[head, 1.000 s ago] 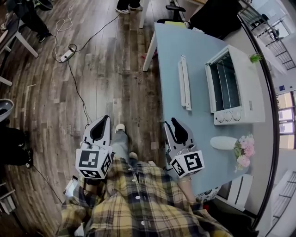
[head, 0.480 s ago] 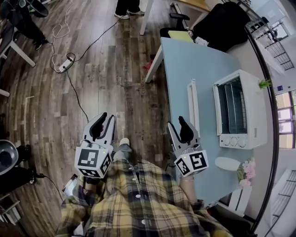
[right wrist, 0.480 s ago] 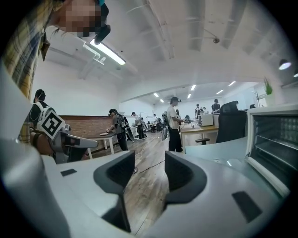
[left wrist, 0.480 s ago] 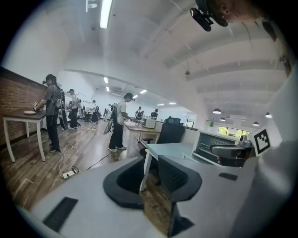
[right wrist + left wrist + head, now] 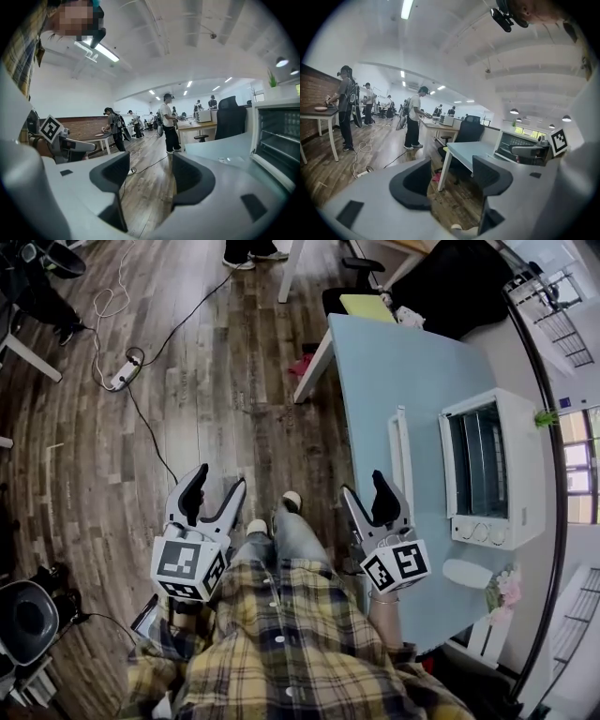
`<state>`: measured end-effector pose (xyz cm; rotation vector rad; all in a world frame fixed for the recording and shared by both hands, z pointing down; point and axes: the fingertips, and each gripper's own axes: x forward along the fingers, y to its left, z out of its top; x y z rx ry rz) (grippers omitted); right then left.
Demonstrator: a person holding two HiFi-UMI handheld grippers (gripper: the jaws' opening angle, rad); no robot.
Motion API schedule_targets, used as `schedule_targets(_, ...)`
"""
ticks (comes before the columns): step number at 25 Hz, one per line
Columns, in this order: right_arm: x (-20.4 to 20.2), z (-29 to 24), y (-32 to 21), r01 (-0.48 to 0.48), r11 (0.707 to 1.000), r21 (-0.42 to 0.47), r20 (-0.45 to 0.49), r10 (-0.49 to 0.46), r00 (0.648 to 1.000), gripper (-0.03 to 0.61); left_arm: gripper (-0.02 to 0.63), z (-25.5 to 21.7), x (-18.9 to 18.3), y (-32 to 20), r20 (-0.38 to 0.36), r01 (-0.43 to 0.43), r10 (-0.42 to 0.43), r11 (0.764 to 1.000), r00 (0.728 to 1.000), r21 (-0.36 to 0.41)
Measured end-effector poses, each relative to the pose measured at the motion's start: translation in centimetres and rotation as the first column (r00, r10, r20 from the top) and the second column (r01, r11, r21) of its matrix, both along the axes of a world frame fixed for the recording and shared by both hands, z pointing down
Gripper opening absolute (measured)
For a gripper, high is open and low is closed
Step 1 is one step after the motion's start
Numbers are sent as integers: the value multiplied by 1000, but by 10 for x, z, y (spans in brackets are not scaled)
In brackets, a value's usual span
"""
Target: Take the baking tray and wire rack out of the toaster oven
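Our left claw (image 5: 217, 486) and right claw (image 5: 367, 491) have just been opening and now gape wide, with nothing between them. We hold the left over the floor (image 5: 234, 381) and the right at the counter (image 5: 394, 371) edge. On the counter, well apart to the right claw's right, sits the oven (image 5: 525, 465), its door (image 5: 403, 460) open. We see the rack (image 5: 480, 457) inside, but cannot make out the tray.

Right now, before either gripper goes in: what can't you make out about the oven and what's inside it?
- Head view: the toaster oven cavity is small and dark; bars show, but baking tray and wire rack can't be told apart.
- Right gripper view: the picture's right edge cuts the oven off; only some bars show.
- Left gripper view: the oven is tiny, partly behind the right gripper.
- Head view: knobs too small to read.
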<state>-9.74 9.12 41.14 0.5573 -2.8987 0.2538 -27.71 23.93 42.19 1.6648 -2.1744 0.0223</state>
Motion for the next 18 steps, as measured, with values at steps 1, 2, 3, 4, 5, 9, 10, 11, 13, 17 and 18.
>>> schedule_targets(1,-3,2,-3,-2,1000,-4,-4,2,1000,270,280,1,-3,-4,-5,-3,3,1000,1000,-1)
schedule_targets(2,-5,3,-7,-3,1000,-8,-9,3,1000,270,292,2,-6,-8,-10,-7,7,1000,1000,-2)
schedule_targets(3,-7,5,-10,-6,1000,-11,-15,6,1000,270,299,3,-8,-12,-15,-11,11,1000,1000,-3)
schedule_targets(4,-8,6,-15,-13,1000,-14,-20,12,1000,270,305,5,-11,-18,-20,-17,17,1000,1000,-4)
schedule_targets(5,-9,7,-20,-21,1000,-17,-23,21,1000,270,309,7,-12,-24,-25,-24,24,1000,999,-4)
schedule_targets(9,-4,12,-46,-65,998,-17,-21,65,998,270,314,11,-15,-57,-25,-59,59,998,998,1)
schedule_targets(10,-2,14,-55,-84,996,-22,-17,84,996,270,314,11,-15,-67,-19,-71,71,997,997,0)
schedule_targets(11,0,16,-66,-105,994,-28,-11,105,994,270,314,11,-16,-77,-12,-85,85,996,996,-2)
schedule_targets(13,-1,15,-90,-149,988,-34,9,150,989,270,314,9,-20,-102,0,-119,119,993,993,-5)
schedule_targets(17,-12,8,-138,-194,981,-27,37,195,980,270,314,-1,-30,-163,15,-178,178,984,984,2)
schedule_targets(18,-13,6,-150,-199,980,-28,41,200,979,270,313,-5,-31,-179,19,-192,191,981,981,4)
